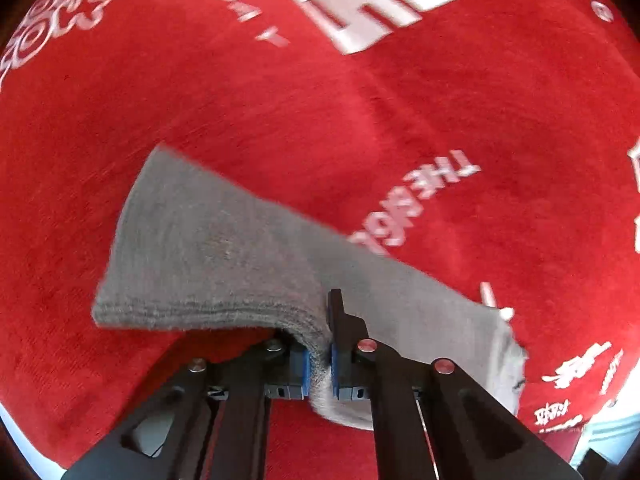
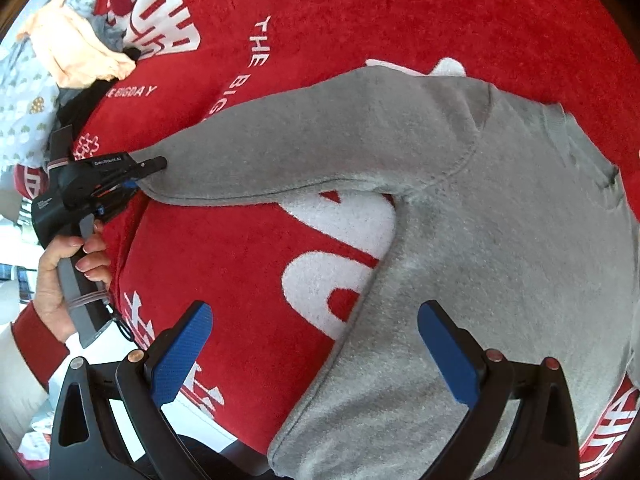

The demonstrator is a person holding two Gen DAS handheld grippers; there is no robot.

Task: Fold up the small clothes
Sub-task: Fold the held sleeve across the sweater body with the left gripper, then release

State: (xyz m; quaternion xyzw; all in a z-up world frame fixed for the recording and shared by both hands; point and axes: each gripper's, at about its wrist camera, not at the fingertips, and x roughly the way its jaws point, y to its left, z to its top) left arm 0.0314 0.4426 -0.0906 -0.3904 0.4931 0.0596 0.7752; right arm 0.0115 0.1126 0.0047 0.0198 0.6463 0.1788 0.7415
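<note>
Sleeve edge [image 1: 320, 360] of the grey sweater [image 2: 500, 220] is pinched in the left tool [image 1: 320, 354]; right tool [image 2: 316, 344] gapes wide above its side edge, red blanket [image 2: 400, 20] bare around.

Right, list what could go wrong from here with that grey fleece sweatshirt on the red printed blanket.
1. The left gripper pinches only the cuff end of the grey fleece sweatshirt's sleeve; pulling it across may drag or bunch the body of the grey fleece sweatshirt.
2. The right gripper is open, holding nothing down, so the hem could shift.
3. The soft red printed blanket could ruck up under the fold.
</note>
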